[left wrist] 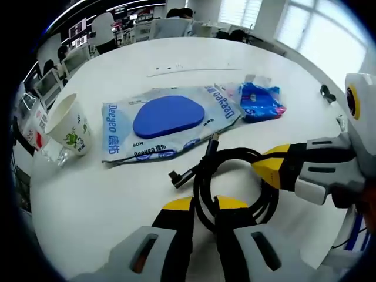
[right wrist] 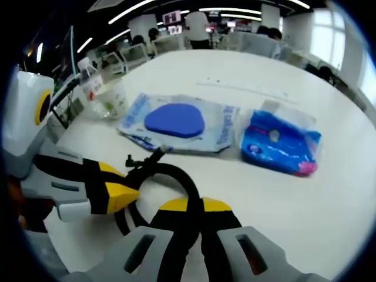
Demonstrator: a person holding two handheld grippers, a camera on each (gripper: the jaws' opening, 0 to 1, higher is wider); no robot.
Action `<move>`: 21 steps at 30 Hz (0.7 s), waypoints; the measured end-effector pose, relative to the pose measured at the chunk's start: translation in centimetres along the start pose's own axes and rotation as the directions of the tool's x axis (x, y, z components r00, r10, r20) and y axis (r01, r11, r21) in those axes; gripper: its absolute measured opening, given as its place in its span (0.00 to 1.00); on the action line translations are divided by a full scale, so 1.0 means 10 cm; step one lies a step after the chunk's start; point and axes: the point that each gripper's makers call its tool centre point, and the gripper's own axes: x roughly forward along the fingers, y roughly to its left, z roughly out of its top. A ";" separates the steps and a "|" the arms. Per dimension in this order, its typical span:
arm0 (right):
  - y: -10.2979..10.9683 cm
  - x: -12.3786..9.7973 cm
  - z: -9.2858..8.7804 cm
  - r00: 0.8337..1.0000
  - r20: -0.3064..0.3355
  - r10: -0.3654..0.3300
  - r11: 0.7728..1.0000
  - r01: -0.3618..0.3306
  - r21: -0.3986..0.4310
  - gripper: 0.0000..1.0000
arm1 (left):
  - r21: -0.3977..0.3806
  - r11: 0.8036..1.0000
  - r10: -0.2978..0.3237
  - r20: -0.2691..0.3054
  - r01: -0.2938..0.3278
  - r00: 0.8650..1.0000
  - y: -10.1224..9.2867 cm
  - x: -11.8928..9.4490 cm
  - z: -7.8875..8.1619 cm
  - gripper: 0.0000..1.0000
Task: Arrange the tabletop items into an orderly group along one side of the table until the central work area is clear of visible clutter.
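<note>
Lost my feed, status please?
Left gripper and right gripper both shut on black cable coil. Blue pouch, small packet, cup ahead.

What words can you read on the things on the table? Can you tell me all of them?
"Deeyeo" on the clear package with the blue pad, printed along its left end, bottom edge and right end.
Two Chinese characters follow "Deeyeo" on that package; too small to read surely.
"80R", or close to it, in small print on the same package; blurry.
Paper cup: a green picture, no readable words.
Small blue packet: print too blurred to read.
</note>
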 end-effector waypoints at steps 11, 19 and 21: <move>-0.02 0.05 -0.03 1.000 -0.015 -0.005 1.000 0.006 0.022 0.02 | -0.001 1.000 -0.007 -0.005 0.007 1.000 0.00 0.05 0.01 0.13; -0.04 0.07 -0.03 1.000 -0.017 -0.007 0.999 0.007 0.033 0.02 | 0.052 0.999 0.003 0.008 -0.004 1.000 0.00 0.07 0.03 0.14; -0.04 0.07 -0.03 1.000 -0.017 -0.007 1.000 0.007 0.029 0.02 | 0.054 0.999 0.006 0.008 -0.006 1.000 0.00 0.07 0.03 0.14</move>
